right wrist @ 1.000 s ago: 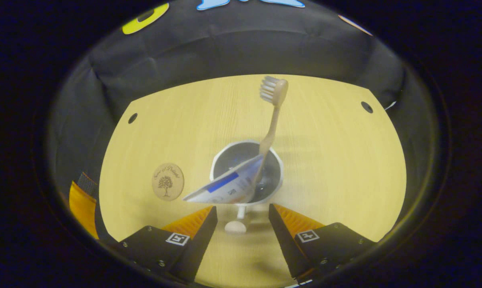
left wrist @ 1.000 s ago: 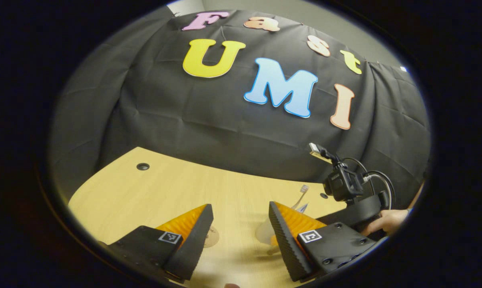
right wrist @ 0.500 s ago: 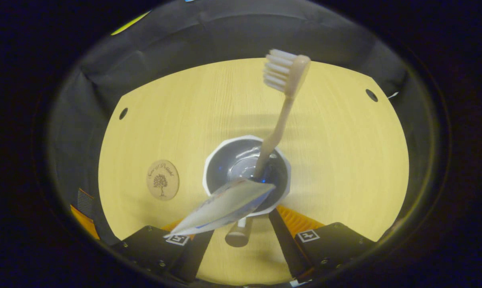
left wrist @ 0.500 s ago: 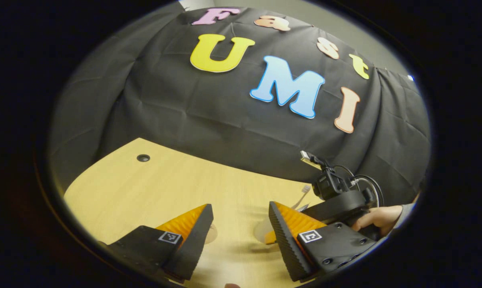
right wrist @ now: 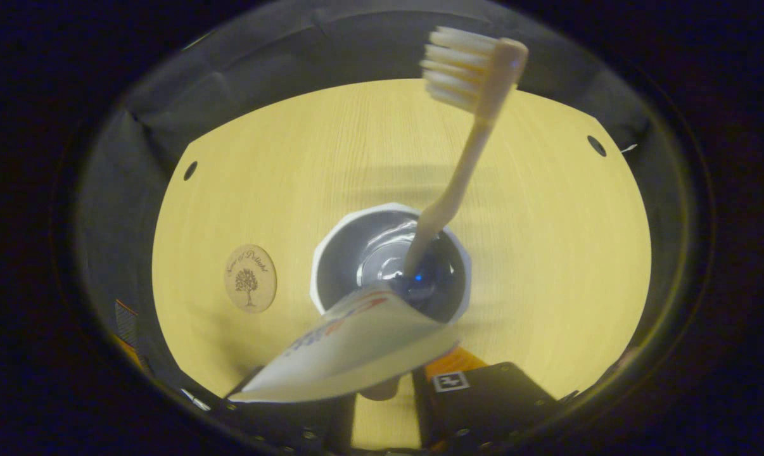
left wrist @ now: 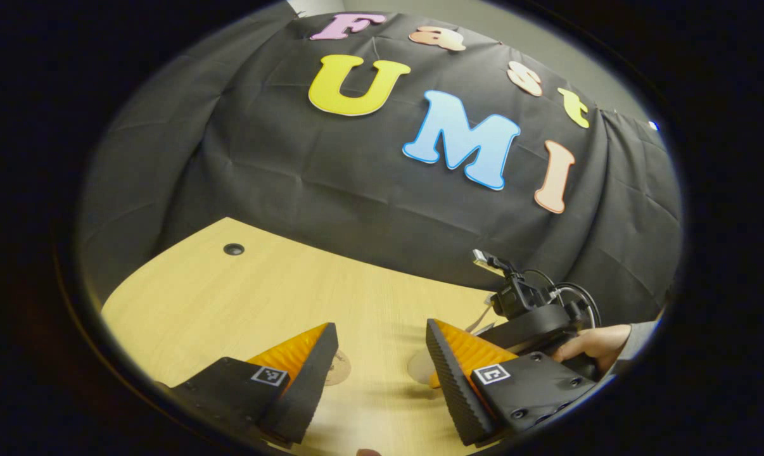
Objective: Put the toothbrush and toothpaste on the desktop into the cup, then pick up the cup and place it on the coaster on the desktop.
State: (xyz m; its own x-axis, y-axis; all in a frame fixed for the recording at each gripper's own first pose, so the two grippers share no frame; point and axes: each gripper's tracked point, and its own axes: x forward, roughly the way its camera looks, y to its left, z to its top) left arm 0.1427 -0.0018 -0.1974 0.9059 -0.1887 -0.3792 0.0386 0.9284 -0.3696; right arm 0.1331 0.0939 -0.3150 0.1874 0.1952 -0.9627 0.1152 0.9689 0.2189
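We count one white faceted cup mid-bench holding one beige toothbrush and one white toothpaste tube, one round wooden coaster beside it; the right hand-held gripper hangs above, grip unclear, left hand-held gripper wide apart, empty.

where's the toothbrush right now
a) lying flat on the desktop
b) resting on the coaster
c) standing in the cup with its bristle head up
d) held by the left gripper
c: in the right gripper view the toothbrush has its handle down inside the cup and its bristles up, next to the toothpaste; the coaster lies bare beside the cup.
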